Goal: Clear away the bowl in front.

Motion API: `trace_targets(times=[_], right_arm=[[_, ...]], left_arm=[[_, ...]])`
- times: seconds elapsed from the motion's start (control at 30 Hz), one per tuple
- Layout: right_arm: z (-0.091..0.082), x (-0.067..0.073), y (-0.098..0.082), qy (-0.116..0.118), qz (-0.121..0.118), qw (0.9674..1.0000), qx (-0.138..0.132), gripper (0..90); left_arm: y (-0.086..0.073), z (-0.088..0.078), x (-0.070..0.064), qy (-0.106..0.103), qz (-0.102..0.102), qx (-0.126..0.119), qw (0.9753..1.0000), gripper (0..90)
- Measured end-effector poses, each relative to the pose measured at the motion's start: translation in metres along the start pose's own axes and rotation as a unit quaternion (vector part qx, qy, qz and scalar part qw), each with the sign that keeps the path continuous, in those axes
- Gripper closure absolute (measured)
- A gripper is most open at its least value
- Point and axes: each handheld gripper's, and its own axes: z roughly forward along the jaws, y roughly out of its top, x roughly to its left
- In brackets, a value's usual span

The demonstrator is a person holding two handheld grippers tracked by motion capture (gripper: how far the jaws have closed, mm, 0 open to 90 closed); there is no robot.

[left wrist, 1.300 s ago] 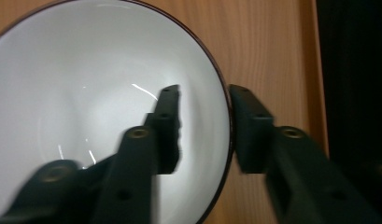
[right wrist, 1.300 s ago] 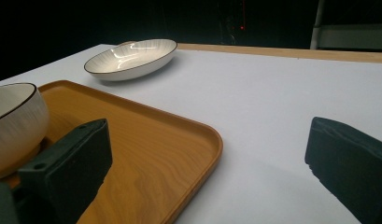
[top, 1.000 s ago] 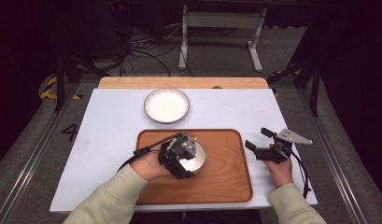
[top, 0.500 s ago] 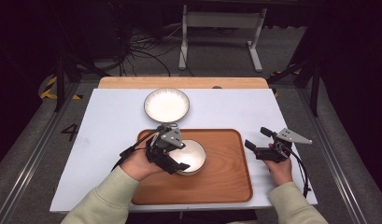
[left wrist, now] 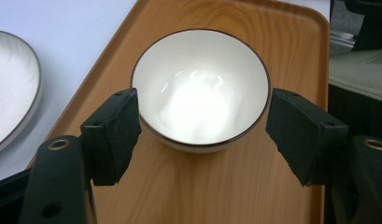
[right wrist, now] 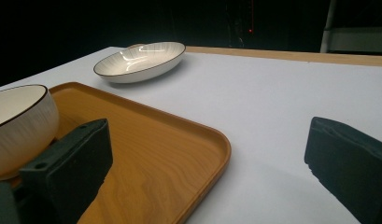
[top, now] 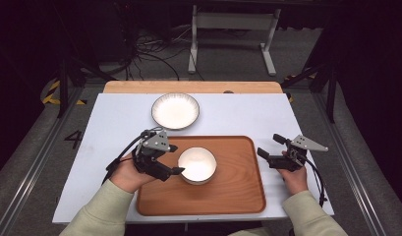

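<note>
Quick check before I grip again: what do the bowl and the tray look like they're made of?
The bowl looks like glazed ceramic: glossy white inside with bright glare, a thin dark rim. The tray looks like wood or a wood-look laminate: orange-brown grain lines, smooth satin surface, rounded raised edge. Which one, I cannot tell.

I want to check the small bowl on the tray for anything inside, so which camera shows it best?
The left gripper view: the bowl sits close between the open jaws, its whole glossy inside visible. The high view shows the bowl small and washed out on the tray. The right gripper view catches just its ribbed side at the edge.
</note>
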Motion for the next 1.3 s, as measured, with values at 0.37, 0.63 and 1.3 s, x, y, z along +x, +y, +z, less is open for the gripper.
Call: trace_targets(times=[0.37, 0.63, 1.3], right_arm=[[0.0, 0.0, 0.0, 0.004, 0.0, 1.0, 0.0, 1.5], [-0.001, 0.0, 0.0, 0.005, 0.001, 1.0, 0.003, 1.5], [-0.001, 0.001, 0.0, 0.004, 0.001, 1.0, 0.002, 1.5]], left_arm=[[-0.02, -0.019, 0.003, 0.021, -0.021, -0.024, 0.9993, 26.1], [-0.036, -0.027, 0.007, 0.035, -0.038, -0.05, 0.9974, 24.2], [-0.088, -0.045, 0.014, 0.079, -0.108, -0.135, 0.9818, 13.3]])
